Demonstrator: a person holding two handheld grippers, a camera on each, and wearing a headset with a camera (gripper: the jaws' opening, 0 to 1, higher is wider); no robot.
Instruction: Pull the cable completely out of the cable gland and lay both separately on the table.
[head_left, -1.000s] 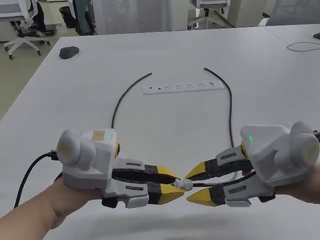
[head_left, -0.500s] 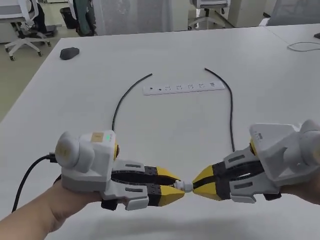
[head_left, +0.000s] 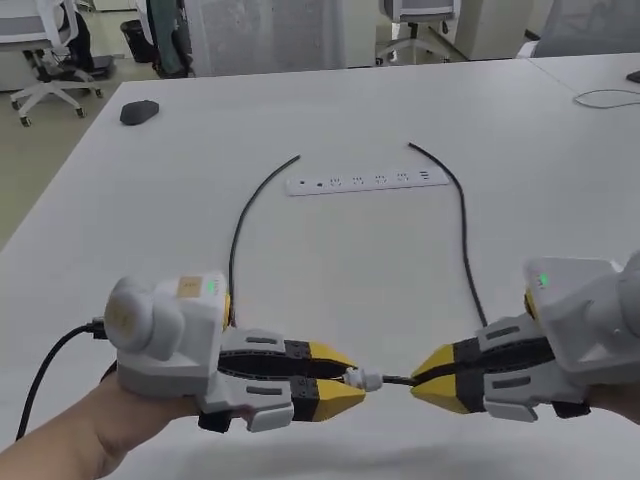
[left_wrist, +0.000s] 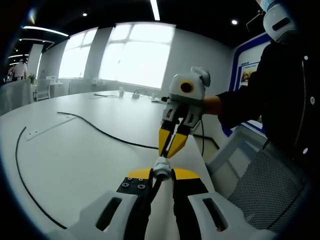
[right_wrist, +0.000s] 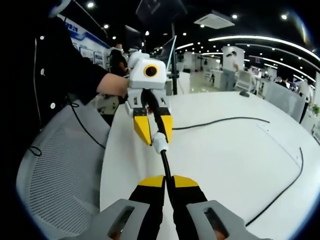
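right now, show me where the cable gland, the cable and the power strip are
cable gland (head_left: 362, 379), head view, its white body.
cable (head_left: 464, 225), head view, its long black right stretch.
power strip (head_left: 365, 181), head view, middle of its top face.

White table bears power strip, black cable, mouse.

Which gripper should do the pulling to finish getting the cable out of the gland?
Likely right: the right gripper is shut on the cable just beyond the cable gland, while the left gripper clamps the cable gland as anchor.
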